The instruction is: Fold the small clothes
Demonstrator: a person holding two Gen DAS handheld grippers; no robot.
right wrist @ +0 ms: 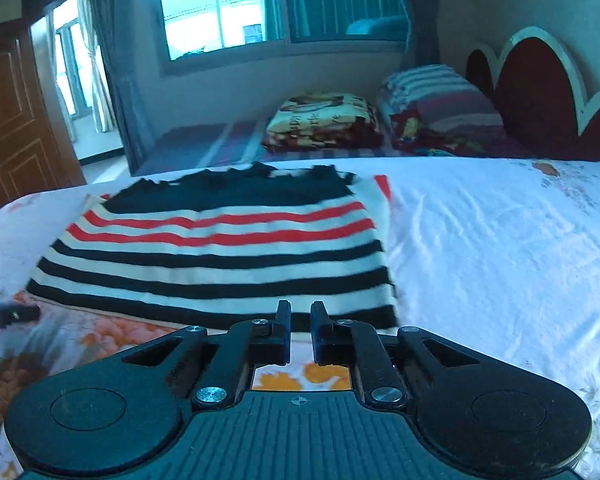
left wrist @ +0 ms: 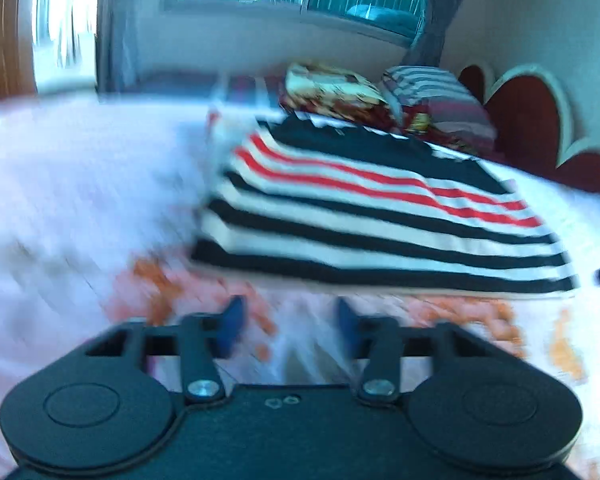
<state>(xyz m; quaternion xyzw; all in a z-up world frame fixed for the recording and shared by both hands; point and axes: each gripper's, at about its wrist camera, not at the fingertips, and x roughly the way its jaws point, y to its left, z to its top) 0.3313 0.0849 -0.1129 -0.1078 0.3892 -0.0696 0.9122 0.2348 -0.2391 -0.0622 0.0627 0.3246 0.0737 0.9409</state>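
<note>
A small striped sweater (right wrist: 216, 248), black, white and red, lies flat on the bed's white floral sheet (right wrist: 499, 248). It also shows in the blurred left wrist view (left wrist: 379, 216). My left gripper (left wrist: 290, 326) is open and empty, just short of the sweater's near hem, to its left part. My right gripper (right wrist: 300, 330) has its jaws a narrow gap apart with nothing between them, right at the sweater's near hem toward its right corner. The tip of the left gripper (right wrist: 8, 316) shows at the left edge of the right wrist view.
A folded patterned blanket (right wrist: 323, 122) and a striped pillow (right wrist: 439, 96) lie at the far side of the bed by the red headboard (right wrist: 539, 92). A window (right wrist: 220, 8) and a wooden door (right wrist: 16, 120) stand behind. White sheet spreads right of the sweater.
</note>
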